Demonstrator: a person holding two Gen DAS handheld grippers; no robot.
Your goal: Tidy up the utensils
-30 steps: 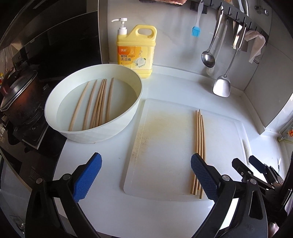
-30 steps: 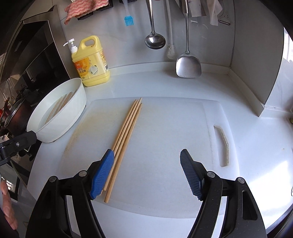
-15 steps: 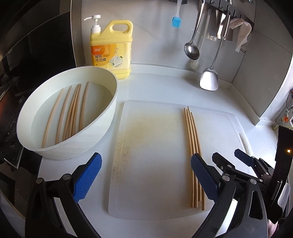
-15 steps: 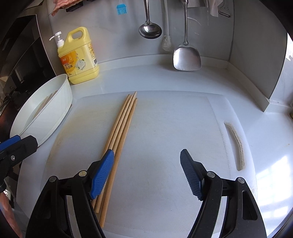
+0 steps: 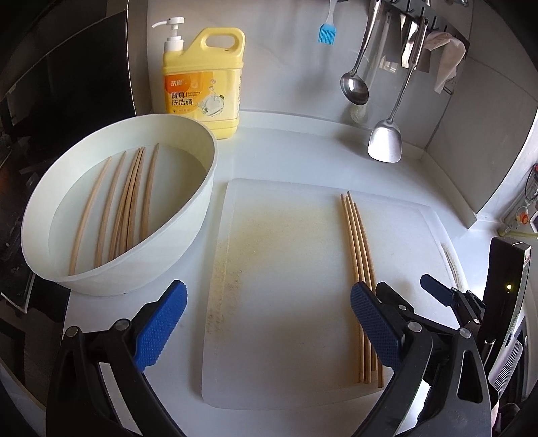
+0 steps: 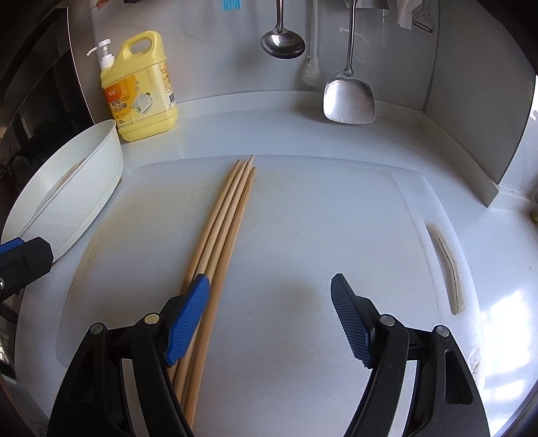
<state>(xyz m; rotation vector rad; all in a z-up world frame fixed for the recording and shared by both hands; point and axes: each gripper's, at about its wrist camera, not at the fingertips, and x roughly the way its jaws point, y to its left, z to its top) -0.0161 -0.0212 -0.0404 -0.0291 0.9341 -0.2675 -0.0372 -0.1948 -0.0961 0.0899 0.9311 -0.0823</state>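
Note:
Several wooden chopsticks (image 5: pixel 357 242) (image 6: pixel 225 222) lie side by side on a white cutting board (image 5: pixel 285 269) (image 6: pixel 319 218). More chopsticks (image 5: pixel 129 198) rest in water inside a white bowl (image 5: pixel 188 215) (image 6: pixel 97 181) to the board's left. My left gripper (image 5: pixel 267 322) hovers open over the board's near half, its right pad just above the chopsticks' near ends, nothing between the fingers. My right gripper (image 6: pixel 269 312) is open too, low over the board; its left pad overlaps the bundle, which lies outside the gap. The right gripper's blue tip (image 5: pixel 433 289) shows in the left wrist view.
A yellow dish-soap bottle (image 5: pixel 203 84) (image 6: pixel 143 87) stands behind the bowl. A ladle (image 5: pixel 354 87) (image 6: pixel 282 42), a steel spatula (image 5: pixel 385 141) (image 6: pixel 349 97) and a blue brush (image 5: pixel 327 32) hang on the back wall. A dark stove area (image 5: pixel 60 84) lies left of the counter.
Both grippers have come lower and closer to the cutting board. The right gripper slid forward along the chopstick bundle. Both stay open, and the chopsticks have not moved.

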